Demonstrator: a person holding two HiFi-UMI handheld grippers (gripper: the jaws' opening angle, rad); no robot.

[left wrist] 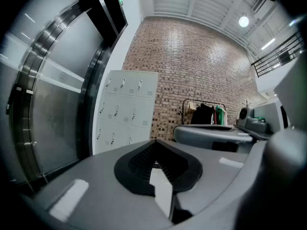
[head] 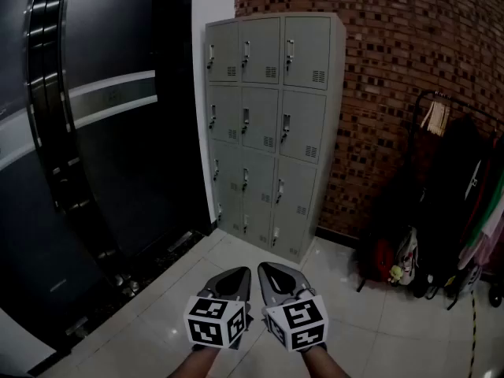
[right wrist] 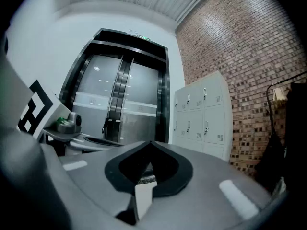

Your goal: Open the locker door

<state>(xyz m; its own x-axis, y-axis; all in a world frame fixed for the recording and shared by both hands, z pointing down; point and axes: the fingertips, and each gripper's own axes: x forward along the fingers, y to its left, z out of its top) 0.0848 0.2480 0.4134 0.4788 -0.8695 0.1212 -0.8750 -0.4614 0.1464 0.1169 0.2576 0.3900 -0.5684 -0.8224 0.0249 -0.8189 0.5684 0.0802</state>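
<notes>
Holding both grippers low, side by side. Left gripper (left wrist: 154, 145): jaws pressed together, nothing between them. Right gripper (right wrist: 149, 146): likewise closed and empty. The locker (head: 272, 132) stands well ahead across the glossy tiled floor (head: 378, 329), backed against the brick wall (head: 394, 69).

Progress, as I judge it: not started. Every door sits flush; the approach, the handle grasp and the pull all remain.

The locker is grey painted sheet metal, a three-wide grid of flat rectangular doors, each with a small upright handle and vent slots.
</notes>
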